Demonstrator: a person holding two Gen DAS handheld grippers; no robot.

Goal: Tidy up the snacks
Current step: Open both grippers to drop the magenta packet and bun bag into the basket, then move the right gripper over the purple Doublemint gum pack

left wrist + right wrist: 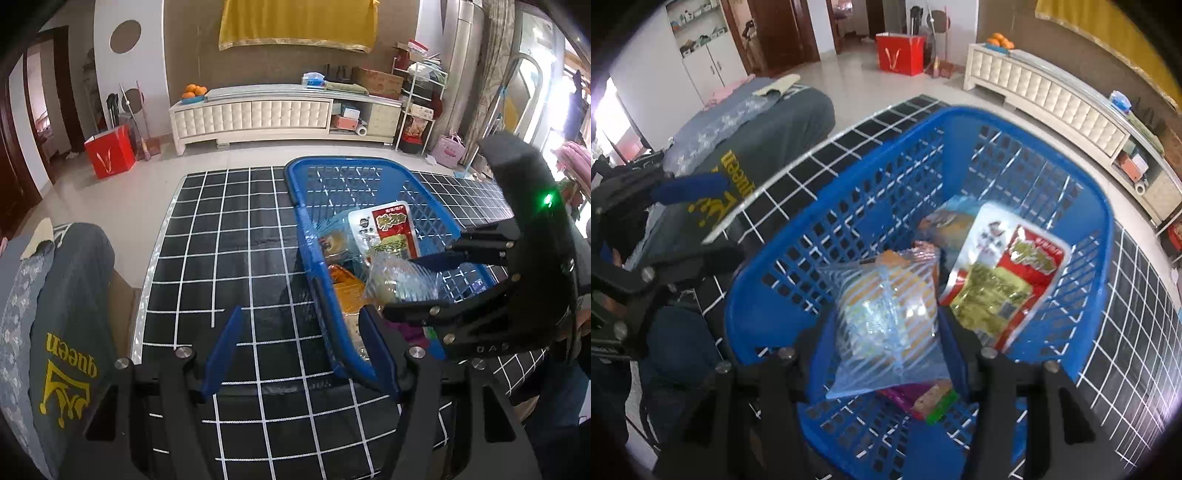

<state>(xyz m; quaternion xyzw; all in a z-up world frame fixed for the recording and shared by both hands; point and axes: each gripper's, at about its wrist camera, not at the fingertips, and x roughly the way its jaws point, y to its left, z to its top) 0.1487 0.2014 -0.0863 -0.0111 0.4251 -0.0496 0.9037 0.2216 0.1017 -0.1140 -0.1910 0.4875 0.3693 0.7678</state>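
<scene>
A blue plastic basket [310,251] [979,112] stands on a black tablecloth with white grid lines [229,236]. Inside lie a red and white snack packet [388,229] [1008,273], an orange packet [347,284], a purple packet [905,398] and others partly hidden. My right gripper [399,286] [882,325] hangs over the basket's near end, shut on a clear blue-striped snack bag [399,277] [886,314]. My left gripper [299,350] [701,221] is open and holds nothing, just left of the basket's near corner above the cloth.
A grey cloth with yellow "queen" lettering [70,332] [757,147] lies left of the table. The table's left edge [155,258] runs beside it. On the floor beyond are a red box [110,151] and a white cabinet [258,114].
</scene>
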